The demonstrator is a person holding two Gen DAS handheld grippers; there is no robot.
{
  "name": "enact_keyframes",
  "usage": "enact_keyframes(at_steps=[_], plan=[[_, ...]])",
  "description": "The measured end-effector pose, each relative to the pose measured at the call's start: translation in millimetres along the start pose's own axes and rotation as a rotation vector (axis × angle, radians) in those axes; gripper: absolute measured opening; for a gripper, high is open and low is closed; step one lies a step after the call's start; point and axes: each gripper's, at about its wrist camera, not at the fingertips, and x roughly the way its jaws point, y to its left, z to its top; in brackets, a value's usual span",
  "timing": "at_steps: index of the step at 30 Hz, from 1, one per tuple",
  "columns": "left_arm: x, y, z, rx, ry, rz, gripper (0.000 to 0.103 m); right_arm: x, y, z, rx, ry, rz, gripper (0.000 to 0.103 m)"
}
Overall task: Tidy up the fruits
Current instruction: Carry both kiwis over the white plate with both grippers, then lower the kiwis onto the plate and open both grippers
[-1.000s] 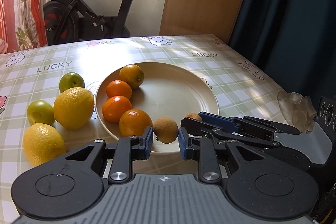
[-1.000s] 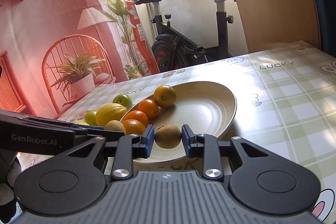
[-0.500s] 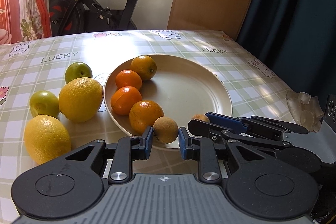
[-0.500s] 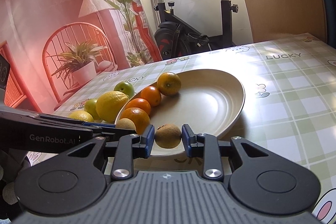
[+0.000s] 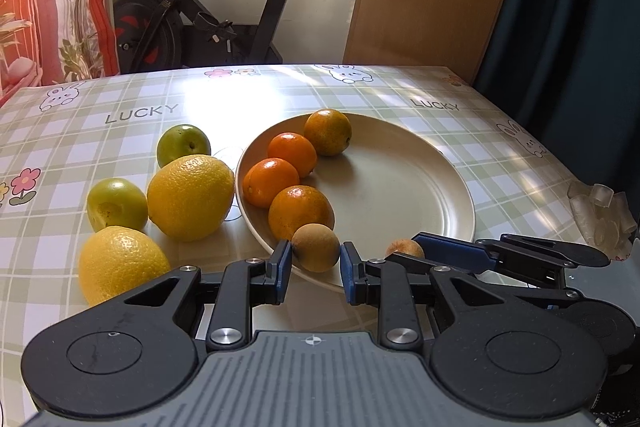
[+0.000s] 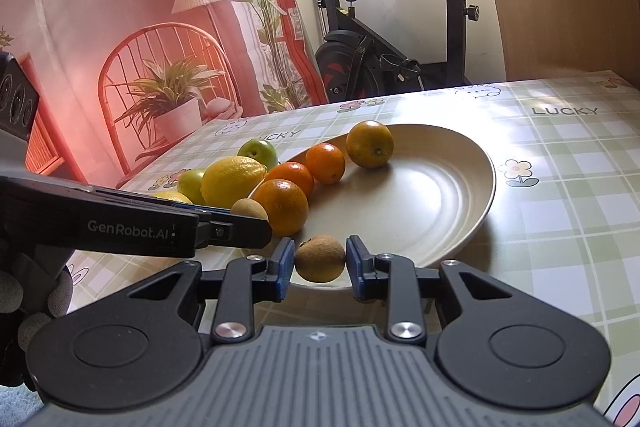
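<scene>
Left gripper: pinching a brown kiwi, both blue pads pressed to its sides, at the near rim of the plate.
Right gripper: pinching a second kiwi the same way, also over the near rim, to the right of the first.
Step in hand: my reading is that both kiwis are being set onto the plate next to the oranges.
How to do it well: lower each kiwi until it rests on the plate's floor, not on the sloped edge, before loosening the pads. Kiwis are soft, so no extra squeeze. Part the pads slowly so the fruit does not roll. The two grippers sit close together, so let go one at a time and draw each straight back. The left kiwi is just beside the nearest orange; a nudge there could push the whole row.
Kiwis: two, one in each gripper.
Oranges: four, in a curved row along the plate's left side.
Lemons: two, on the tablecloth left of the plate; the nearer lemon by the left gripper, the other lemon against the plate's rim.
Green fruits: two, small and round, behind the lemons, one nearer, one farther back.
Plate: one, its right half bare.
Still off the plate: lemons and green fruits.
</scene>
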Motion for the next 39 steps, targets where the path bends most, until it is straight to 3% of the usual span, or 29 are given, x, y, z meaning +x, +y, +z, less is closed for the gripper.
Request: enact_keyframes(at_steps=[21,39], plan=[[-1,-1,-4,-0.045,-0.006,-0.048,0.029,1,-4,0,0.008,0.012,0.060,0.032],[-50,43,-3,-0.177,-0.134,0.040,0.029,-2,-5,0,0.018,0.002,0.047,0.032]])
